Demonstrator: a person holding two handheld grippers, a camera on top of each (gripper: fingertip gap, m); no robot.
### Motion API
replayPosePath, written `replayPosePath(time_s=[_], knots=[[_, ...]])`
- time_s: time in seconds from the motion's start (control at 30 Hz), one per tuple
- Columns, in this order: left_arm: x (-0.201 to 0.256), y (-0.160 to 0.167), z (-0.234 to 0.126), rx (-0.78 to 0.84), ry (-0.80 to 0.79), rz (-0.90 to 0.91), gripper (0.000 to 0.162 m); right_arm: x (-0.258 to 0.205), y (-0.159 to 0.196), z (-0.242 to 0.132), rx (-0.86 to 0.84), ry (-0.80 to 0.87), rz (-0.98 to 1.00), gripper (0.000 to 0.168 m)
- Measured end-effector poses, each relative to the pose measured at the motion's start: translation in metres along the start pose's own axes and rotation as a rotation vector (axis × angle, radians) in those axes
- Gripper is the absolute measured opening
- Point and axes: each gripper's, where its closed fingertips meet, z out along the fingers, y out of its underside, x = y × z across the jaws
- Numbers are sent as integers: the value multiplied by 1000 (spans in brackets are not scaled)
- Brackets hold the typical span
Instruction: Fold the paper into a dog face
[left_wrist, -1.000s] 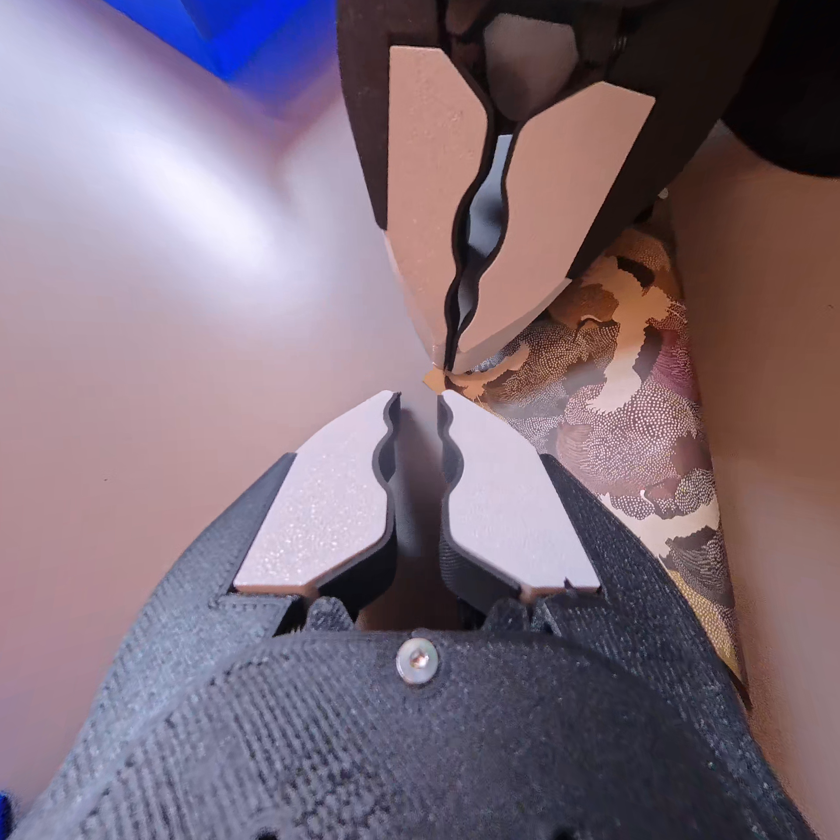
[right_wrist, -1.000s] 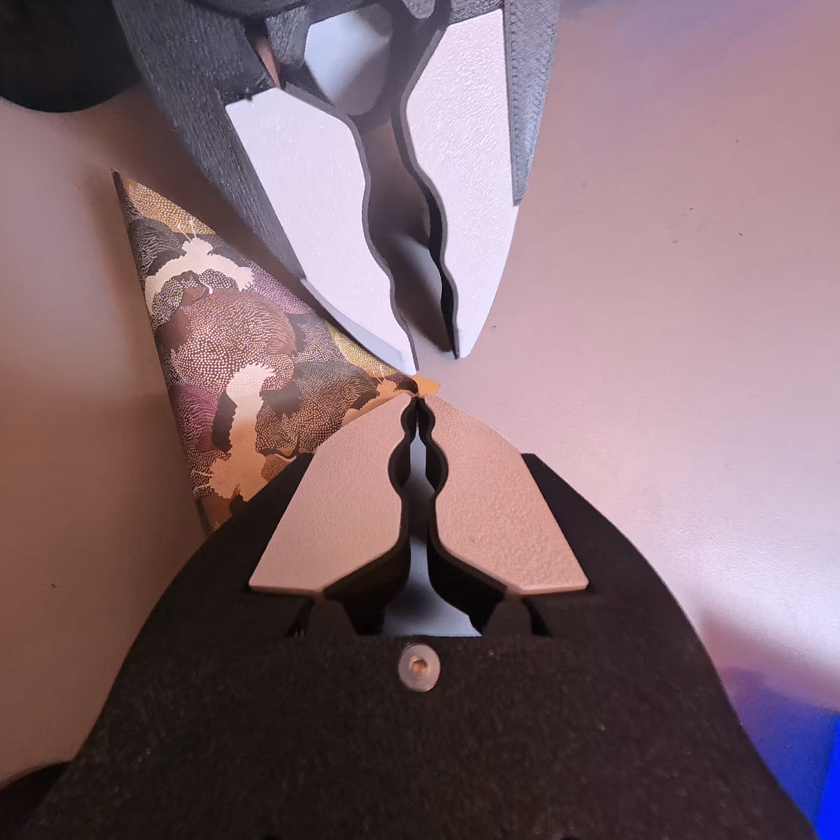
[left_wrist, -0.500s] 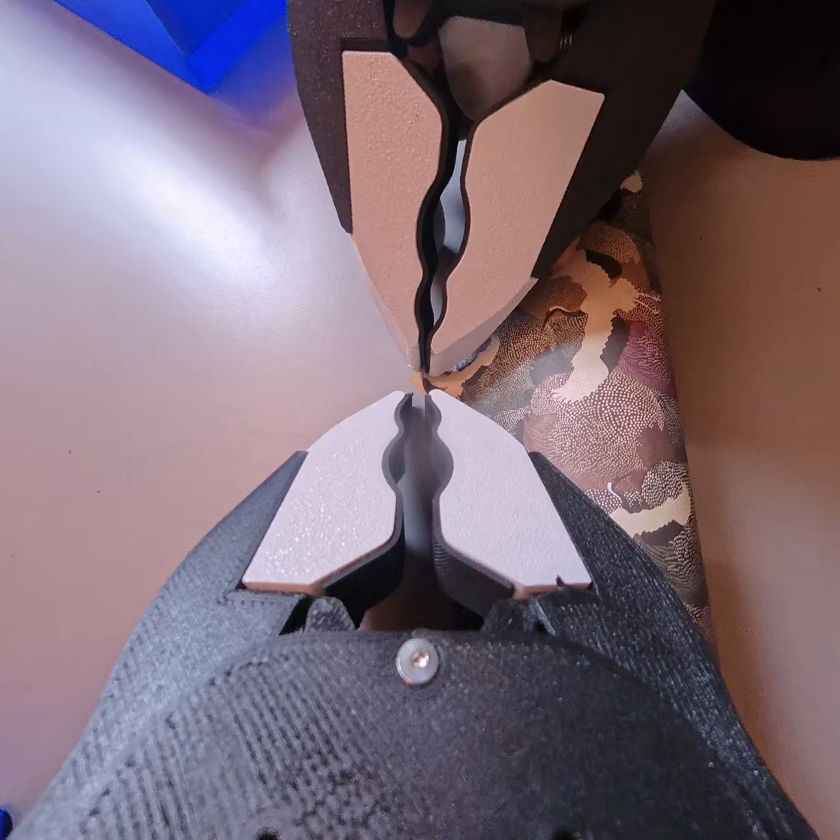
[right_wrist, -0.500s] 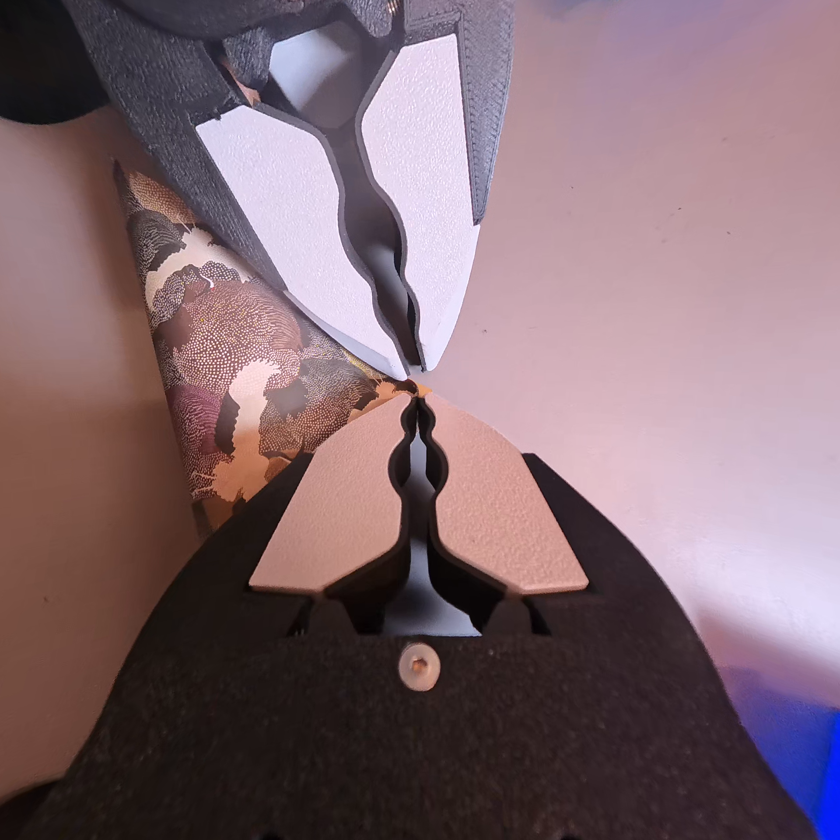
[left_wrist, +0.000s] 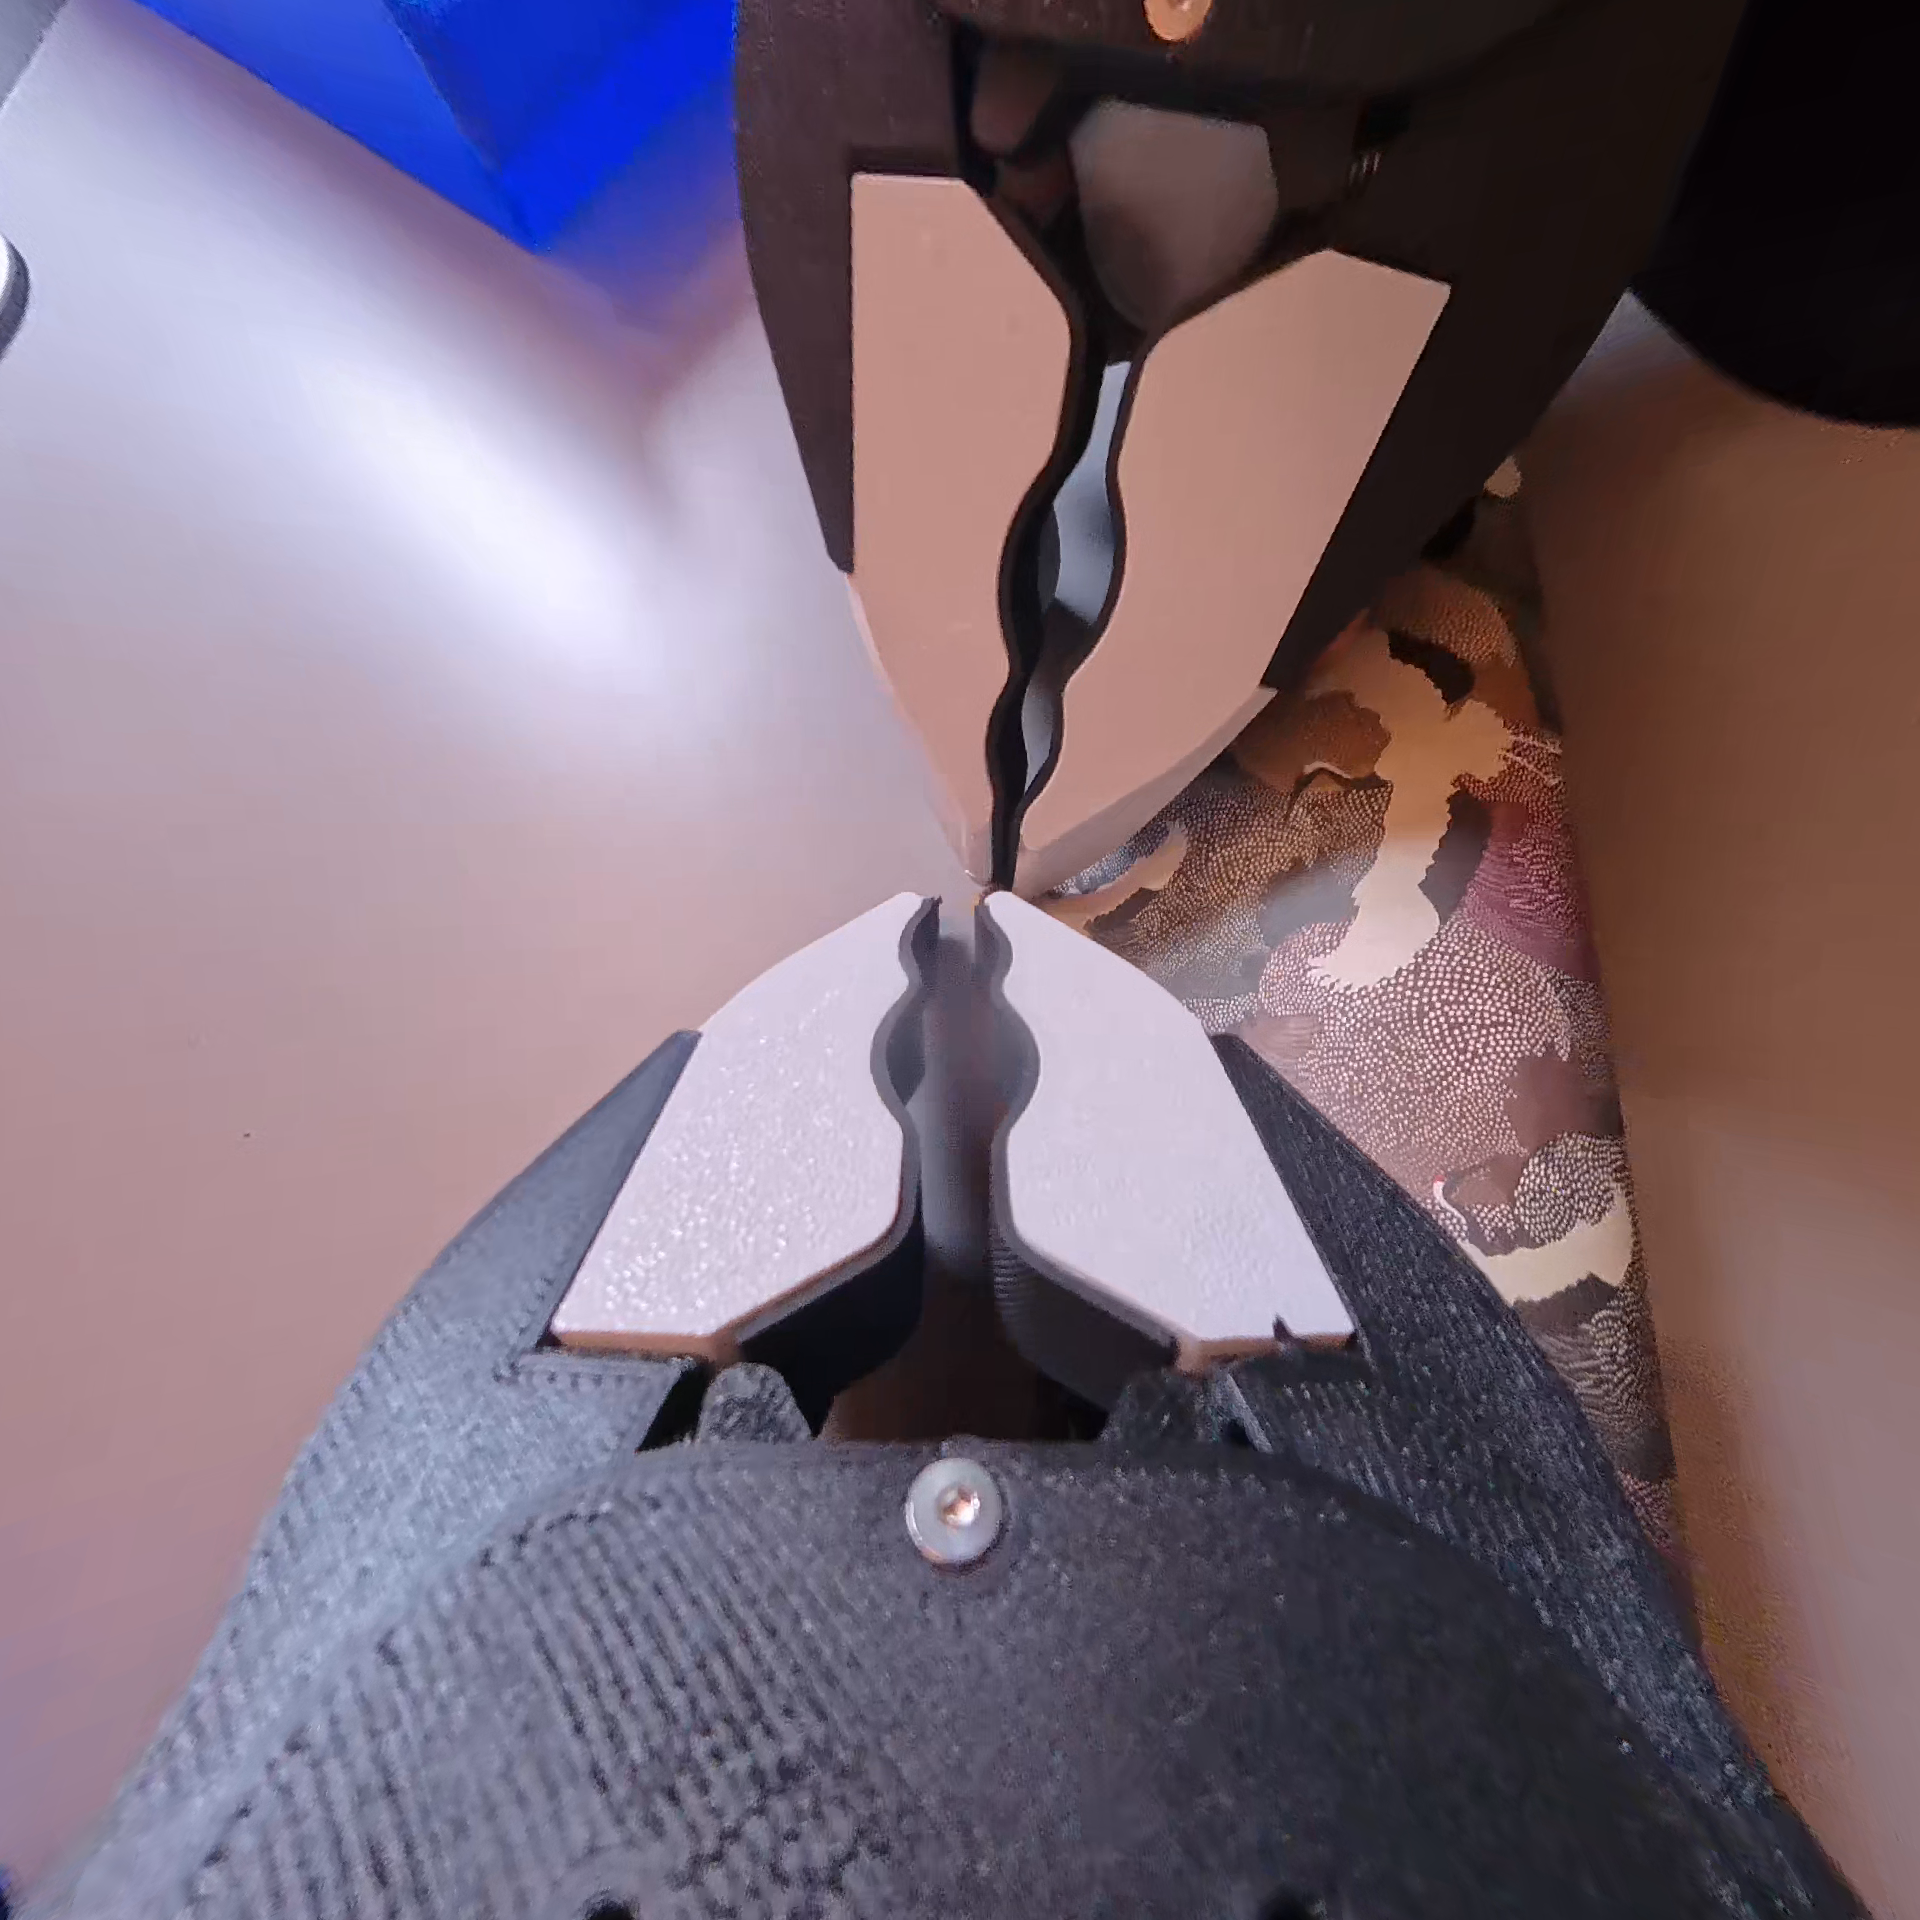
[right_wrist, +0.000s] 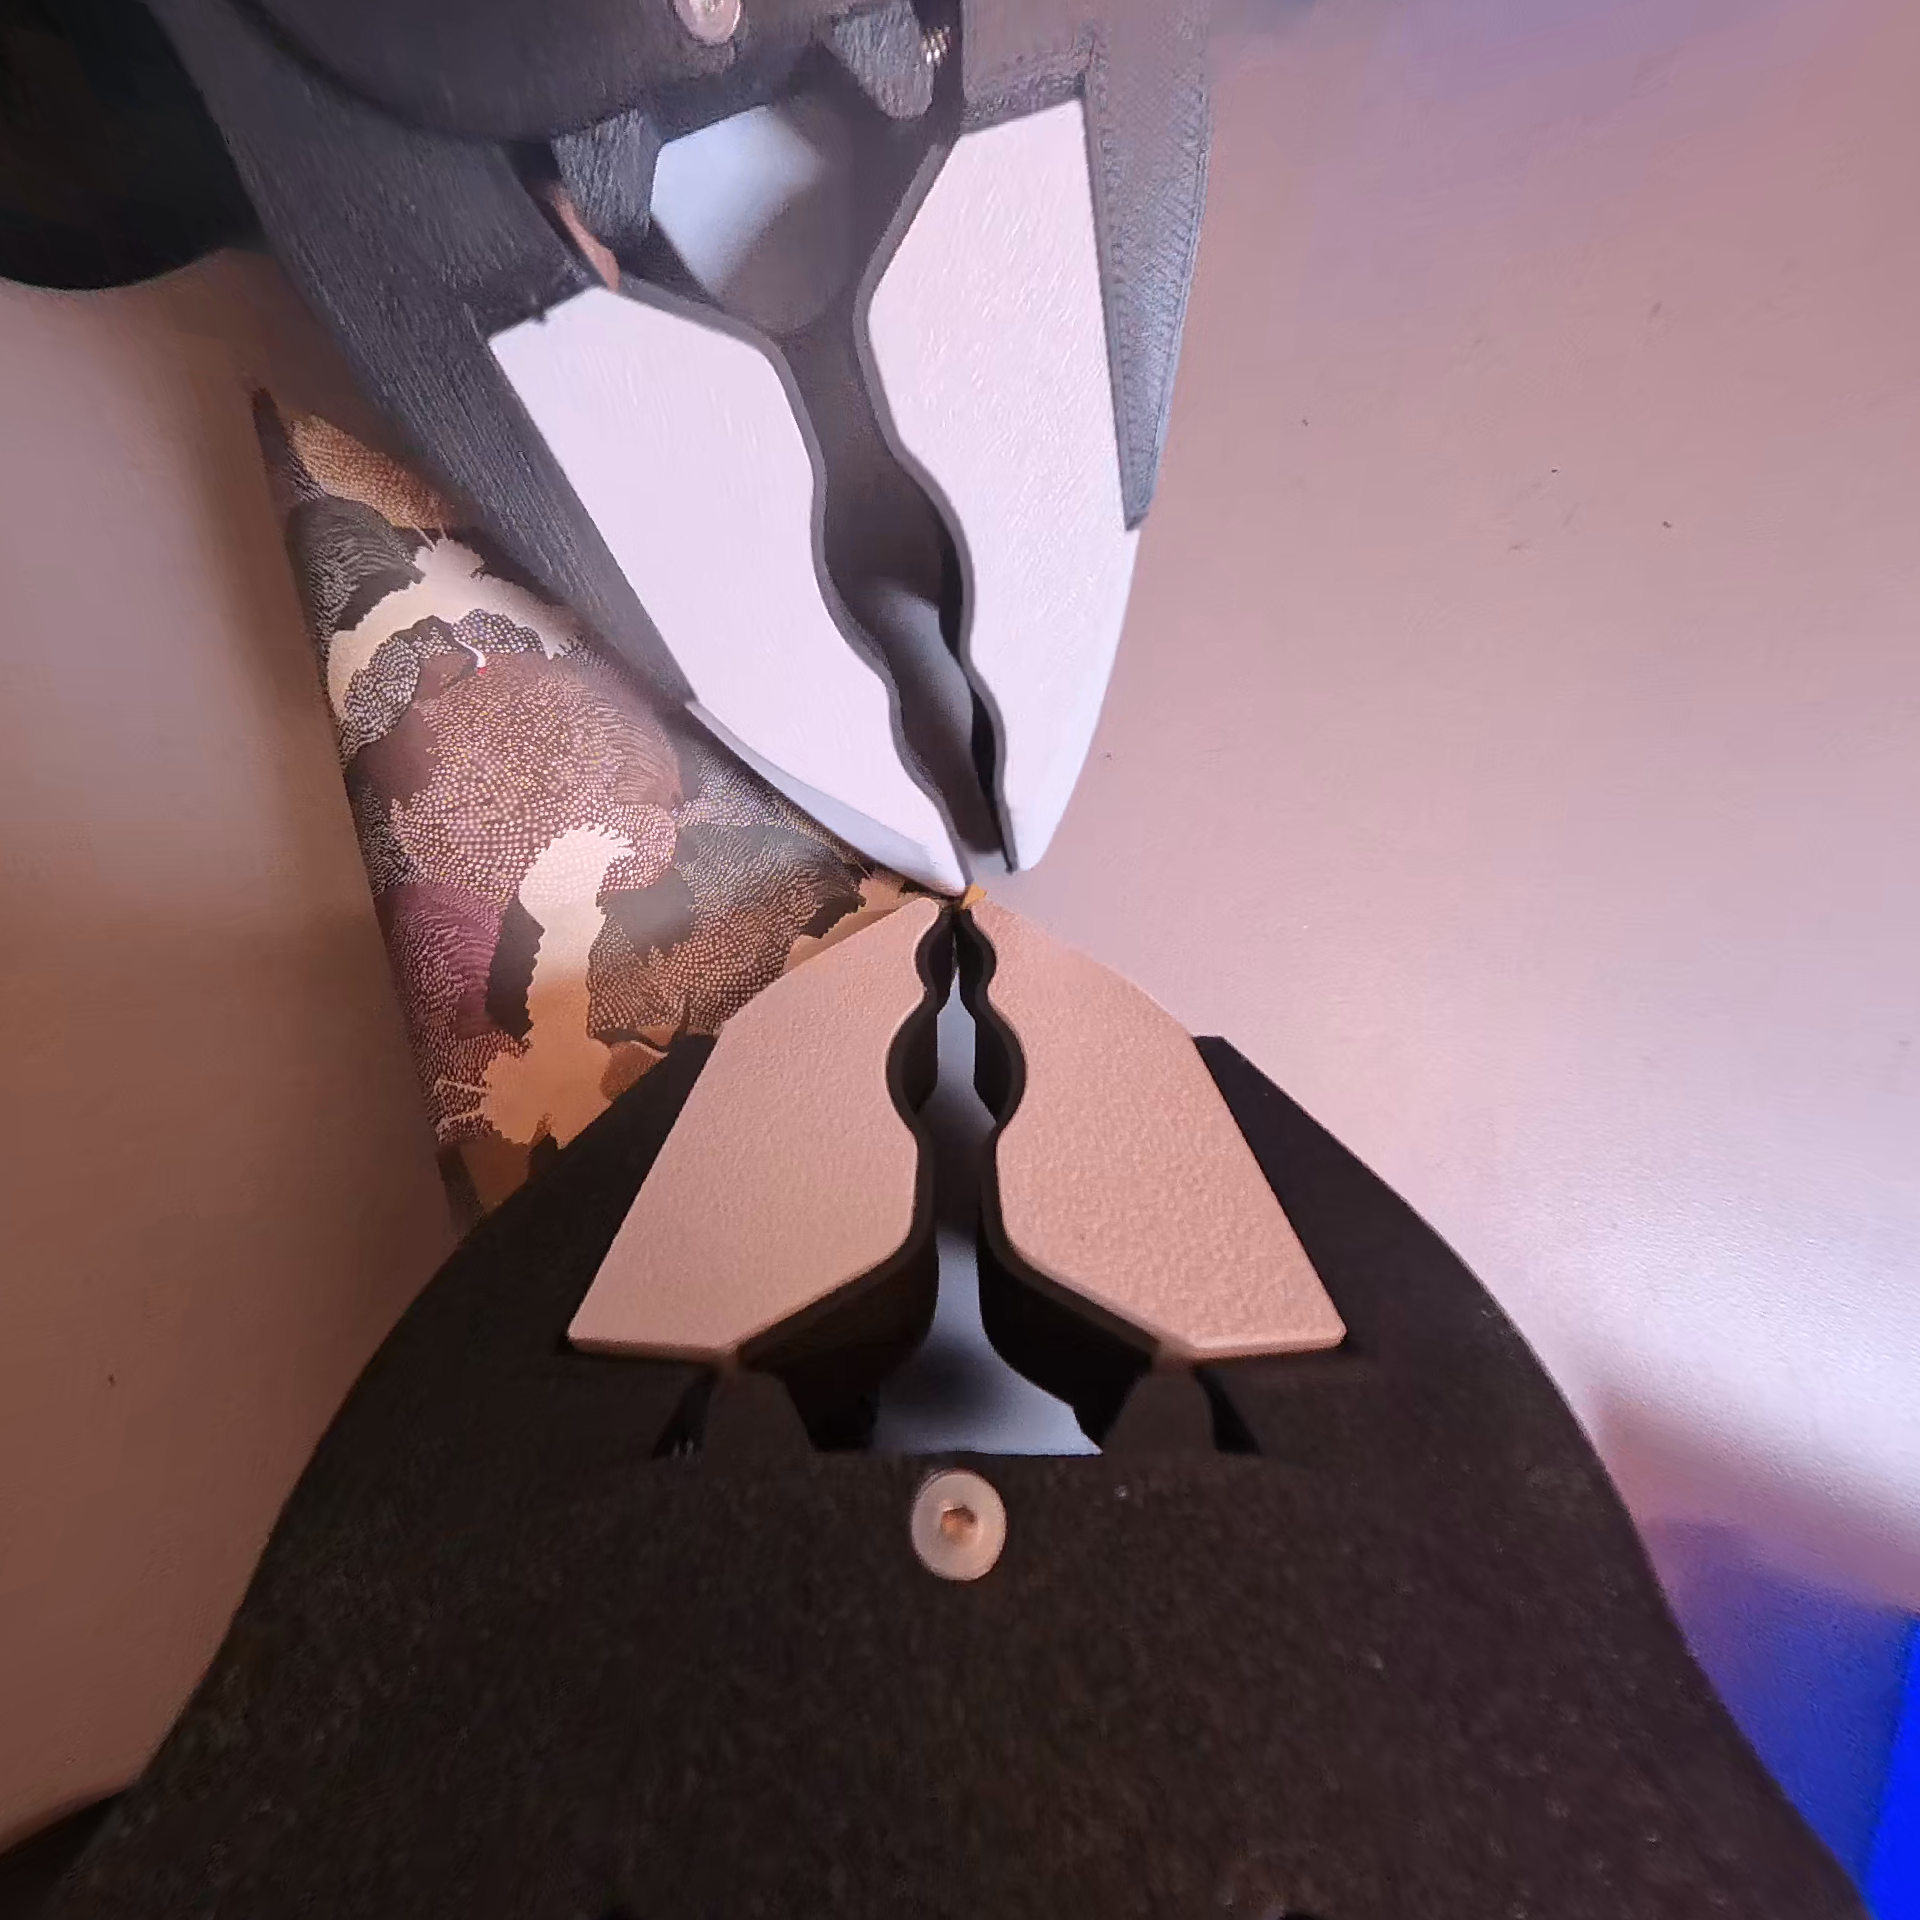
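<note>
paper lies on desk, already folded to triangle, i judge. my right claw pinched closed on its corner tip; my left claw nearly closed at same tip, grip unclear. ears, face folds left.

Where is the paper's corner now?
In both views the paper's corner sits mid-frame, where the right gripper and left gripper meet tip to tip above the table.

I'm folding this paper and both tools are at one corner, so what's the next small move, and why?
Probably close the left tool on the corner. The right tool looks shut on the paper tip, while the left one's tips sit at that tip with a narrow gap, so it seems not yet gripped.
</note>
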Motion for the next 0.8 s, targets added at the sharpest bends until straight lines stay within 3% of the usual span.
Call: replayPosePath(time_s=[0.33,0.8], knots=[[1,1,0,-20,-24,17,4,3,-1,-4,22,30,-15,9],[0,2,-1,-10,-18,8,8,1,0,0,-5,29,-54,6]])
